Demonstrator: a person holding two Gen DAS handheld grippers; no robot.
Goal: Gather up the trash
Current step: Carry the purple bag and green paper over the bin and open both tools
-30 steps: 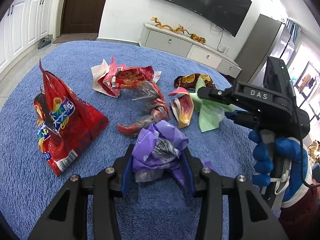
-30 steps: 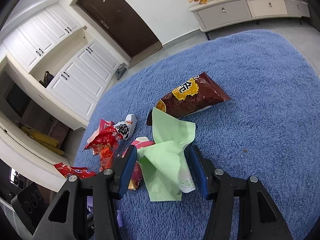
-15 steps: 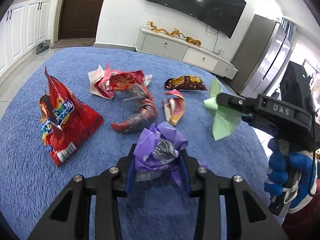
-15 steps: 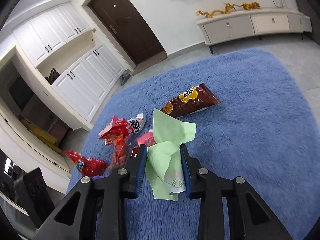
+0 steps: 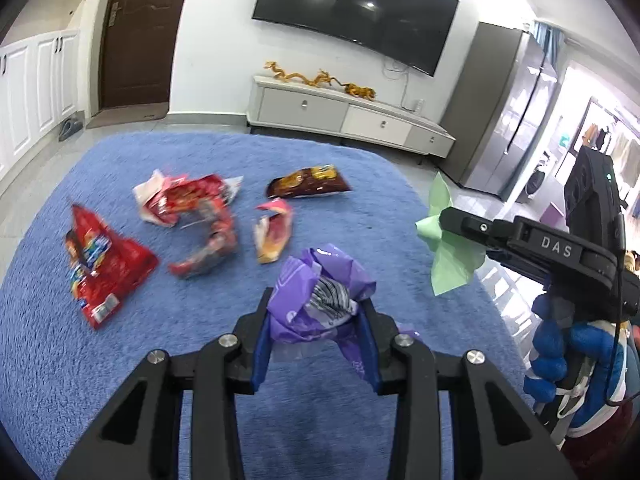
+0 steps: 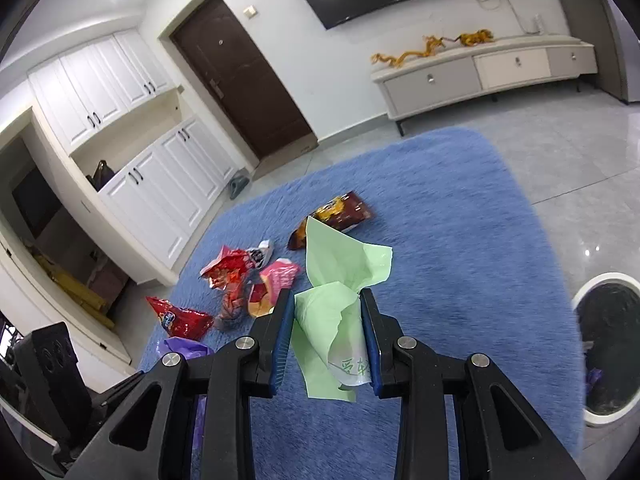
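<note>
The left tongs (image 5: pixel 316 322) grip a purple wrapper (image 5: pixel 320 292). The right tongs (image 6: pixel 326 328) grip a green paper (image 6: pixel 334 280) above the rug (image 6: pixel 460 248).

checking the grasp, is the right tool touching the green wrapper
Touching. The right wrist view shows the right tool clamped on the green wrapper, both blue pads pressed against it.

Left gripper (image 5: pixel 316 320) clamps wrapper (image 5: pixel 320 292) above rug (image 5: pixel 360 184); right gripper (image 6: pixel 326 332) to its right pinches paper (image 6: pixel 336 280); snack bags (image 5: pixel 192 216) lie ahead on rug, bin (image 6: pixel 608 352) off rug's right edge.
</note>
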